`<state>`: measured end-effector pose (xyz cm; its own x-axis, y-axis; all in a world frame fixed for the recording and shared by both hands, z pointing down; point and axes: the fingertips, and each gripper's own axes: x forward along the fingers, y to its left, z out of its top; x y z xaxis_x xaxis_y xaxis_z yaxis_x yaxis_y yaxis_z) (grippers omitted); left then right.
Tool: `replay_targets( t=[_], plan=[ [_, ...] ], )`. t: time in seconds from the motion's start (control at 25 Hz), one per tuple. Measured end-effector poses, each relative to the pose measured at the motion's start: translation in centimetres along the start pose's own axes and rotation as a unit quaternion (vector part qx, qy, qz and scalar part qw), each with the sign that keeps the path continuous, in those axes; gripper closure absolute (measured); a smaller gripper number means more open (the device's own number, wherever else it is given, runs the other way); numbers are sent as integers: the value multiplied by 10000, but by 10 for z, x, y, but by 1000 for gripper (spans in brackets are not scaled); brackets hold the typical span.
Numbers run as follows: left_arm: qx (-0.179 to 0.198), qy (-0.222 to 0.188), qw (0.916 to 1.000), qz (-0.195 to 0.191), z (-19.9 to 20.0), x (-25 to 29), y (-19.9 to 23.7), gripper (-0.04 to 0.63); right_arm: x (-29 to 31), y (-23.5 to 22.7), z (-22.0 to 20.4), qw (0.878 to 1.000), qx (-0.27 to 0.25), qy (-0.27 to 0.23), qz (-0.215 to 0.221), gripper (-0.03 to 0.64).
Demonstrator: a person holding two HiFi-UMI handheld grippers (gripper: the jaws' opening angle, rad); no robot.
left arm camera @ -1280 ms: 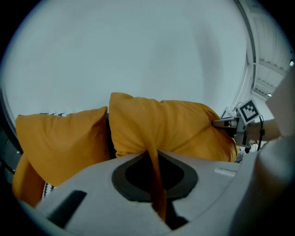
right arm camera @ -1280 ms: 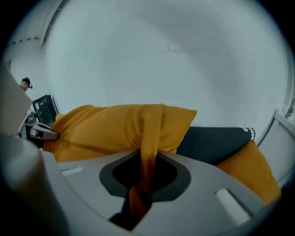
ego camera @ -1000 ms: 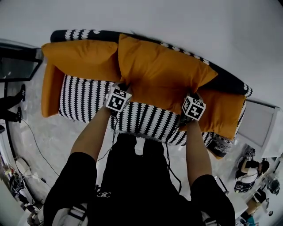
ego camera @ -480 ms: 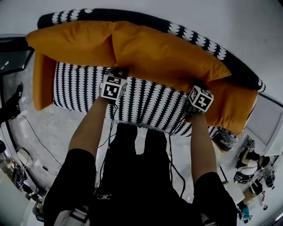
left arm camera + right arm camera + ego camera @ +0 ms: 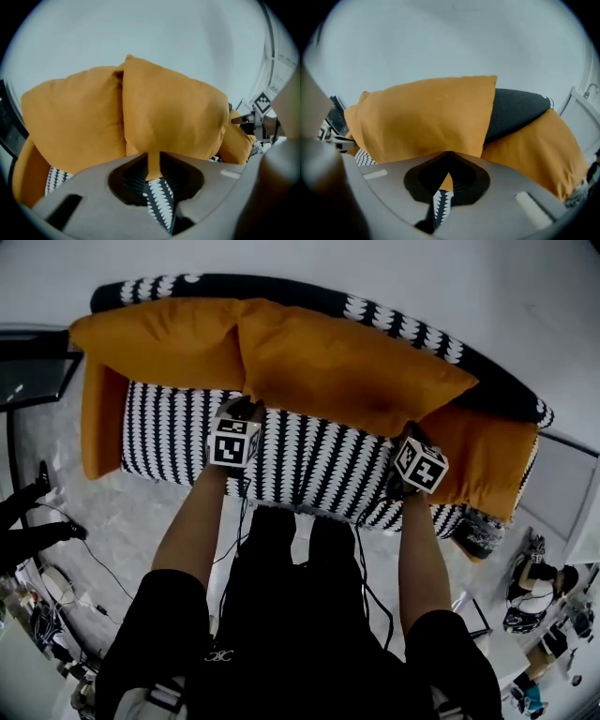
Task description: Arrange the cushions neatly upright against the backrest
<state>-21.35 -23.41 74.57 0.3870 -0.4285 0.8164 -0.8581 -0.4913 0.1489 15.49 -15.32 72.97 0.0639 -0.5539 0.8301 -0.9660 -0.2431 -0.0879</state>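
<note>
- Centrally, the middle cushion (image 5: 352, 367) leaned upright against the backrest (image 5: 394, 317) on the far side of the sofa, and its left edge overlapped the left cushion (image 5: 159, 338).
- The right cushion (image 5: 487, 460) sat lower, slumped at the right end. Another orange cushion (image 5: 98, 423) stood against the left armrest.
- The step in hand looked like settling the middle cushion's lower edge onto the patterned seat (image 5: 309, 460). Doing it well would mean pressing that edge back into the crease under the backrest with both corners level, then letting go without dragging the fabric forward.
- The left gripper (image 5: 152, 157) had just been opening. Its jaws stood a little apart with a strip of the cushion's lower edge showing in the gap, and the pads did not seem to press on it.
- The right gripper (image 5: 447, 154) had just closed, and its tips met at the cushion's lower edge. Whether any fabric was caught there could not be told.
</note>
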Motion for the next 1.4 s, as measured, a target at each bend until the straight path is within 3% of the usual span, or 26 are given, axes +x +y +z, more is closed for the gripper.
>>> replay_targets(
  t=[0.04, 0.08, 0.32, 0.56, 0.8, 0.96, 1.4],
  plan=[
    [78, -95, 9998, 138, 6, -11, -4, 566, -13, 9, 5, 9998, -87, -82, 149, 610],
    [194, -192, 9993, 254, 12, -22, -9, 589, -25, 19, 10, 9994, -155, -128, 297, 611],
    [454, -780, 9958, 138, 68, -96, -61, 586, -103, 82, 40, 9947, -47, -454, 926, 611],
    [627, -1363, 9884, -215, 121, -163, -115, 586, -177, 103, 73, 9897, -51, -1096, 920, 611],
    [844, -1843, 9788, -275, 155, -230, -142, 586, -255, 130, 113, 9753, -93, -1970, 990, 611],
    [841, -2351, 9681, -227, 187, -276, -158, 586, -317, 147, 141, 9610, -326, -2575, 951, 611],
    [817, -3362, 9349, -789, 273, -388, -207, 588, -427, 143, 206, 9253, -473, -3707, 641, 610]
  ],
)
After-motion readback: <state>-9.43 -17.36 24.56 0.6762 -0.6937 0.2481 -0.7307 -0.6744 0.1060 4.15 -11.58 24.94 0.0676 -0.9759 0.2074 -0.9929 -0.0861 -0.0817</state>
